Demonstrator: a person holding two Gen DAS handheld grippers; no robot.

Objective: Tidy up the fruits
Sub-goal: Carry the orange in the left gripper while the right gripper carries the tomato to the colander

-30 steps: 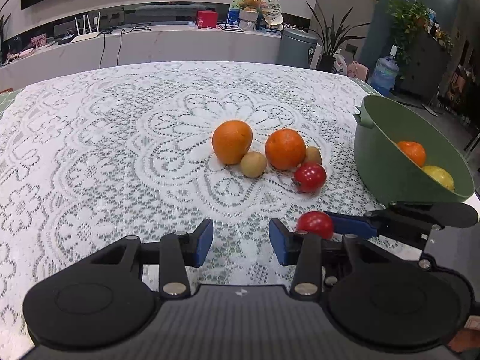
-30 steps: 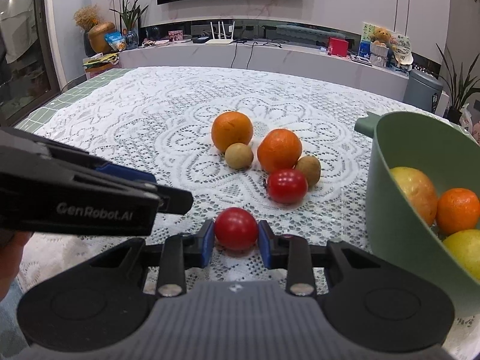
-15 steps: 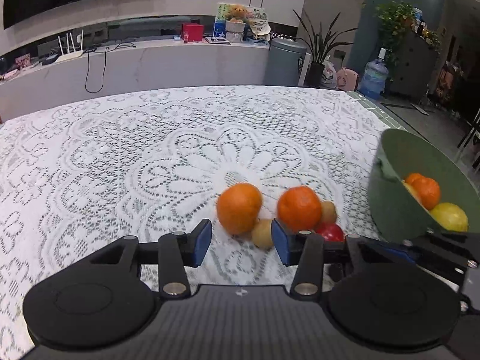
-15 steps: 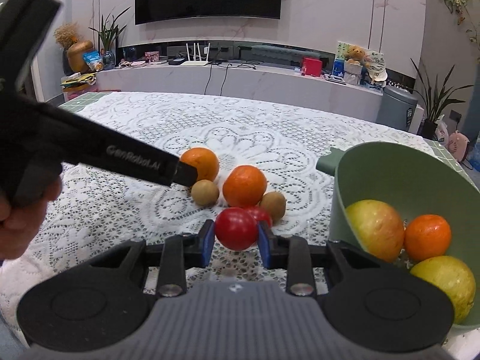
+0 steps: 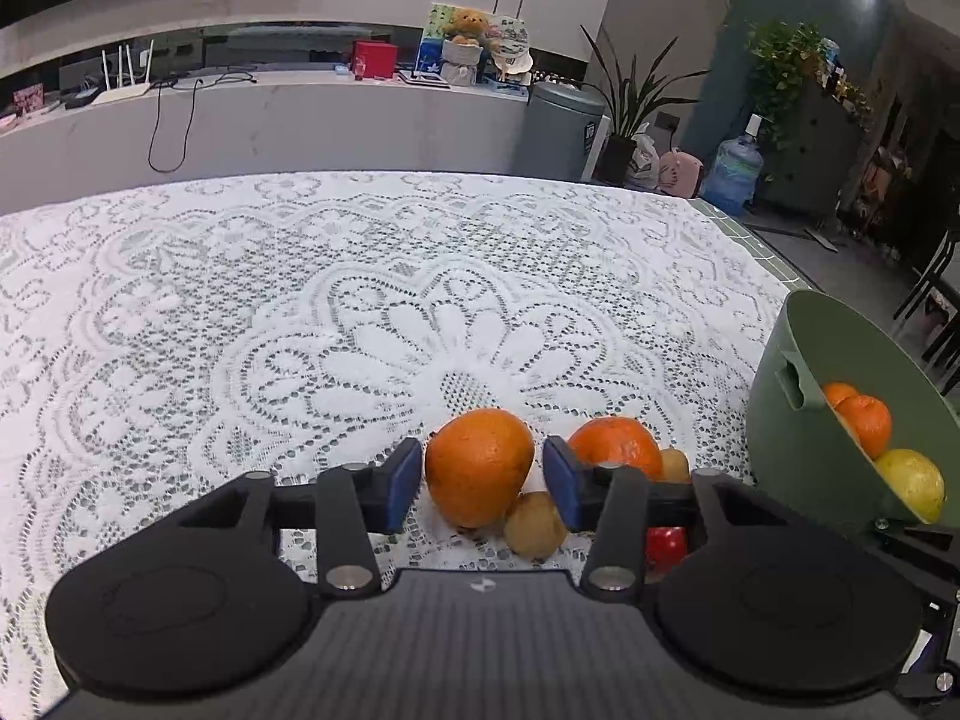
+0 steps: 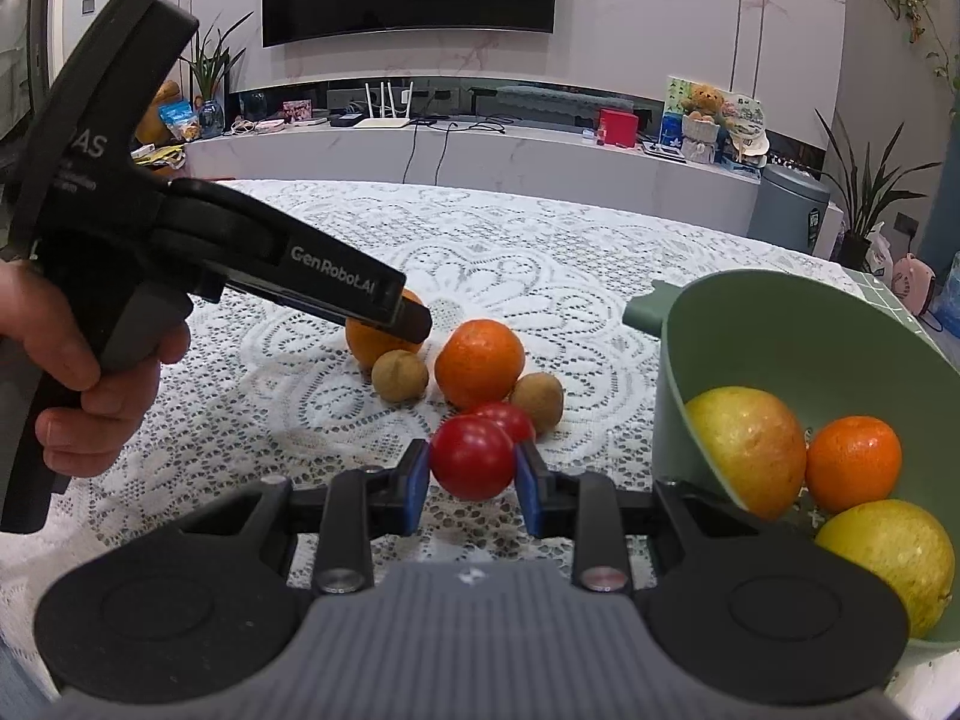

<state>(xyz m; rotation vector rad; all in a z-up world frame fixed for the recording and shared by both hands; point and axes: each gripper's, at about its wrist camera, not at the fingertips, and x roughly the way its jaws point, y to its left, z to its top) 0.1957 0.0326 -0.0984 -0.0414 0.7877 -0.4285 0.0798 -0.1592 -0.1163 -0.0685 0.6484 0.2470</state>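
Observation:
My right gripper [image 6: 473, 483] is shut on a red tomato [image 6: 471, 458] and holds it above the table, left of the green bowl [image 6: 780, 330]. The bowl holds an apple [image 6: 747, 450], an orange [image 6: 853, 463] and a yellow fruit [image 6: 888, 558]. My left gripper [image 5: 480, 483] is open, its blue pads on either side of an orange [image 5: 479, 465] without touching it. On the cloth lie a second orange [image 5: 615, 447], two brown kiwis [image 5: 534, 525] [image 6: 537, 399] and a second tomato [image 6: 510, 417].
The white lace tablecloth [image 5: 300, 330] covers the table. The bowl stands at the right edge [image 5: 798, 438]. Behind the table is a long counter [image 6: 480, 150] with routers, boxes and a grey bin.
My left gripper has moved forward and down until its open pads flank the left orange. My right gripper has lifted the tomato and carried it toward the bowl.

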